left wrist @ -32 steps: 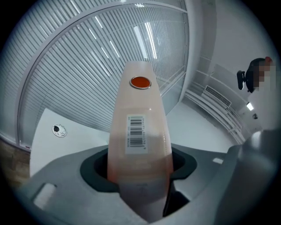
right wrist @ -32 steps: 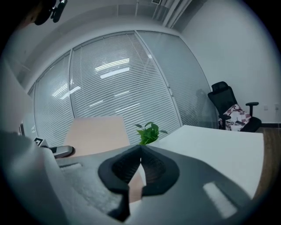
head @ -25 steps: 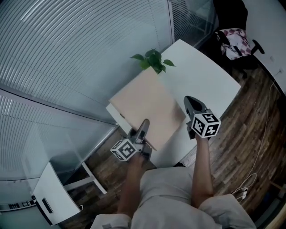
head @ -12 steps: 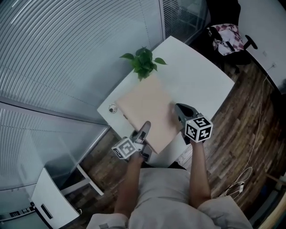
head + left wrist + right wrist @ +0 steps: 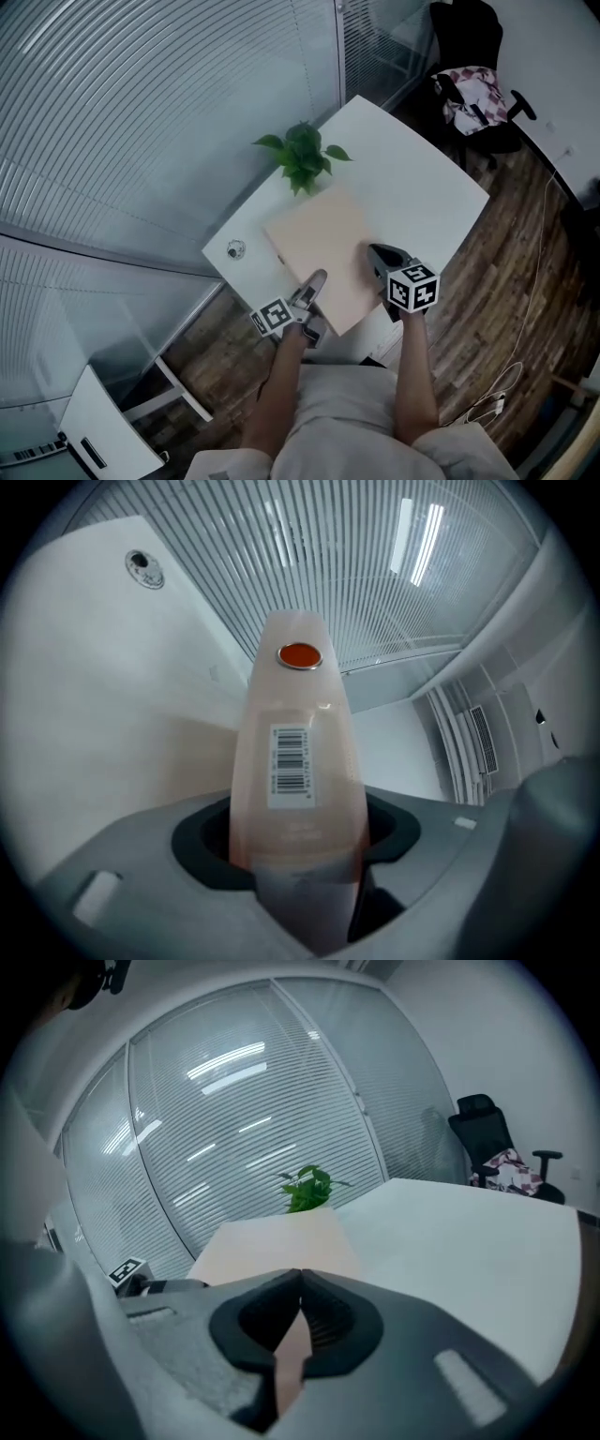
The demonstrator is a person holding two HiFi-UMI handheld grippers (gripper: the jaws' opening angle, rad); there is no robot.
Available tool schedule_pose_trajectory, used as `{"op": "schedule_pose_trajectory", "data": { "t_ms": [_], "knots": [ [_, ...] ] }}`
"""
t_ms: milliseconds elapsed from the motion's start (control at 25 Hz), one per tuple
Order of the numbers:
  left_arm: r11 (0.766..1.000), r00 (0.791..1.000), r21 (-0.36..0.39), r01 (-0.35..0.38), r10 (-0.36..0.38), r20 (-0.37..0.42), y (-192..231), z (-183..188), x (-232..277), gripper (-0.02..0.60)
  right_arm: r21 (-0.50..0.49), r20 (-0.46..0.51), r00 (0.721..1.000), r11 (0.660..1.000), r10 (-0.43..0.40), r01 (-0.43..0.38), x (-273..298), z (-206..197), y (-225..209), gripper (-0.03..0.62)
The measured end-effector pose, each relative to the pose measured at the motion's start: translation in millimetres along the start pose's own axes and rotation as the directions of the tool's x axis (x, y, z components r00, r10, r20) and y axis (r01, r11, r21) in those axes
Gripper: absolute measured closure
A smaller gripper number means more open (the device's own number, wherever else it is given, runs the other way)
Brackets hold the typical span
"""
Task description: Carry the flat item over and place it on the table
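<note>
Peach-coloured flat board (image 5: pixel 323 255) is over the white table (image 5: pixel 427 183), pinched at its near side. The left gripper (image 5: pixel 312 284) is clamped tight on the 7 o'clock corner, and the right gripper (image 5: pixel 379 255) is closed on the 4 o'clock edge. A potted plant (image 5: pixel 302 155) sits right at the board's 12 o'clock. Can't quite tell if the board's touching down yet. I'd lower both ends level, stop short of the plant, then let go of both sides together.

The right gripper (image 5: pixel 298 1286) has its jaws pinched together on the near edge of the flat board (image 5: pixel 277 1239), which stretches away over the white table (image 5: pixel 469 1241). A potted plant (image 5: pixel 307 1188) stands at the board's far end. A black chair (image 5: pixel 485 1133) sits far right.
</note>
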State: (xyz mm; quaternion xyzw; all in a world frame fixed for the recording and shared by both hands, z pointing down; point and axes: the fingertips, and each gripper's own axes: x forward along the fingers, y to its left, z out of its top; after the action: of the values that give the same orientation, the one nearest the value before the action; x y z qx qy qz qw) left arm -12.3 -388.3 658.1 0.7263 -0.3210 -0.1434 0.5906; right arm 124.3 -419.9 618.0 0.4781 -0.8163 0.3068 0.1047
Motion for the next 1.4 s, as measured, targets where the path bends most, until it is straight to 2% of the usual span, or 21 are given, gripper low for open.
{"op": "schedule_pose_trajectory", "data": {
  "t_ms": [280,400,560,640,720,800,880,1000,1120,1400],
  "knots": [
    [0.985,0.998,-0.17,-0.023,0.031,0.048,37.4,-5.9,-12.7,0.295,0.005,-0.055,0.996,0.998,0.07,-0.07,43.7,-5.1,14.6,0.594],
    [0.983,0.998,-0.183,-0.007,0.018,0.055,43.1,-4.4,-11.1,0.295,-0.02,-0.09,0.99,0.993,0.112,-0.114,58.6,-6.5,24.0,0.594],
    [0.976,0.998,-0.217,0.011,0.003,0.064,43.5,-7.0,-7.0,0.295,-0.056,-0.14,0.985,0.992,0.104,-0.112,70.4,-16.0,29.8,0.594],
    [0.979,0.998,-0.203,-0.014,0.027,0.061,48.8,-8.9,-8.2,0.295,-0.062,-0.143,0.983,0.991,0.112,-0.122,72.0,-16.5,35.2,0.594],
    [0.979,0.998,-0.205,-0.008,0.022,0.067,47.7,-8.7,-4.6,0.295,-0.083,-0.155,0.981,0.988,0.116,-0.13,75.0,-16.6,39.7,0.594],
    [0.979,0.998,-0.205,-0.011,0.024,0.065,48.1,-8.7,-1.3,0.296,-0.187,-0.229,0.97,0.974,0.086,-0.131,80.7,-27.2,44.1,0.594],
    [0.98,0.997,-0.196,-0.036,0.048,0.056,52.8,-10.1,-1.3,0.295,-0.334,-0.314,0.949,0.934,0.014,-0.124,86.3,-42.4,49.0,0.594],
    [0.975,0.996,-0.216,-0.046,0.061,0.066,56.6,-10.7,-0.6,0.295,-0.466,-0.317,0.945,0.881,-0.079,-0.083,89.9,-47.2,50.5,0.594],
    [0.973,0.995,-0.228,-0.038,0.057,0.079,58.4,-8.4,-0.4,0.295,-0.497,-0.301,0.949,0.865,-0.093,-0.073,93.7,-46.4,52.3,0.593],
    [0.969,0.992,-0.236,-0.072,0.093,0.08,60.2,-8.9,-4.6,0.295,-0.507,-0.303,0.949,0.858,-0.082,-0.088,96.6,-48.7,57.0,0.592]
  ]
}}
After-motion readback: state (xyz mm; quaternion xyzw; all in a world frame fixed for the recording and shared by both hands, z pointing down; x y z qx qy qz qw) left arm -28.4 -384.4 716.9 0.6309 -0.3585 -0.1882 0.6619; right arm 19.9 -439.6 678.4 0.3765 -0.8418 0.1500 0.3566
